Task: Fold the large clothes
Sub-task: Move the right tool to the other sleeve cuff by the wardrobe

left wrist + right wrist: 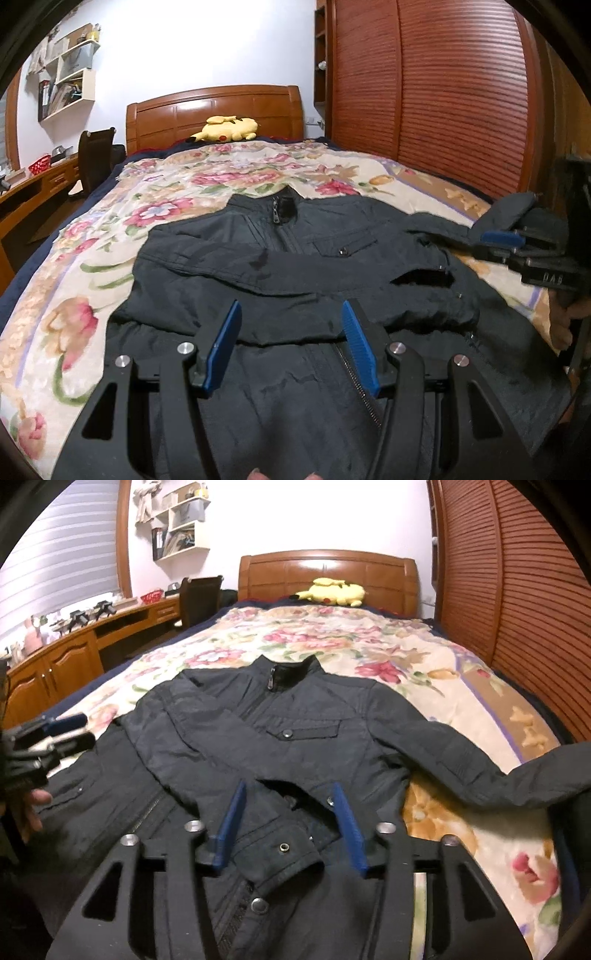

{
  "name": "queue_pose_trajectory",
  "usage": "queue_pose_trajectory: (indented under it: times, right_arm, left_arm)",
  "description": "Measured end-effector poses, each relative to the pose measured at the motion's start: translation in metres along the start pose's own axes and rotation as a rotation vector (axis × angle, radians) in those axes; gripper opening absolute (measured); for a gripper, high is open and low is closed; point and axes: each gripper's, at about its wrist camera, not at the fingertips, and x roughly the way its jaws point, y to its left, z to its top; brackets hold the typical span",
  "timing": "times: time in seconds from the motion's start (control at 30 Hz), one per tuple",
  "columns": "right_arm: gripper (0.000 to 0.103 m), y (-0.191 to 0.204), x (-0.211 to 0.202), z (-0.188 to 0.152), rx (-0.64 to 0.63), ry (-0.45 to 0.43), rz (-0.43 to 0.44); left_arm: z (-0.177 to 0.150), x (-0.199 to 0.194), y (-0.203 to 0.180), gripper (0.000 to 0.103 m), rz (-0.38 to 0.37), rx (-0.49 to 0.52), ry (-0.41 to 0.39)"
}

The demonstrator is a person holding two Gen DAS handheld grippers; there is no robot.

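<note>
Black jacket (295,258) under spread left gripper (291,347) fingers

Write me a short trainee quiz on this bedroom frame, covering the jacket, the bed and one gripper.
1. True or false: both sleeves of the dark grey zip-up jacket are folded across its chest.
2. What lies against the wooden headboard? A) a yellow plush toy B) a folded towel C) a laptop
3. Fill in: the left gripper, above the jacket's lower front, has its jaws ____.

Key:
1. False. One sleeve crosses the chest. The other sleeve stretches out over the floral bedspread.
2. A
3. open
</note>
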Motion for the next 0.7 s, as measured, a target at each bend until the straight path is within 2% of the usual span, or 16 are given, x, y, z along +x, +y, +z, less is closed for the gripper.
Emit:
queue_pose_trajectory:
  times: [0.2, 0.47, 0.7]
  right_arm:
    - [0.051, 0.008, 0.025, -0.004, -0.014, 0.053, 0.009]
    - [0.051, 0.006, 0.052, -0.016, -0.021, 0.118, -0.036]
    - [0.051, -0.008, 0.037, -0.022, 0.03, 0.092, -0.102]
  left_arm:
    - [-0.008, 0.012, -0.005, 0.056, -0.012, 0.011, 0.017]
    - [-0.017, 0.014, -0.01, 0.056, 0.0, 0.026, 0.001]
    - [-0.022, 0.008, -0.021, 0.056, -0.005, 0.067, -0.025]
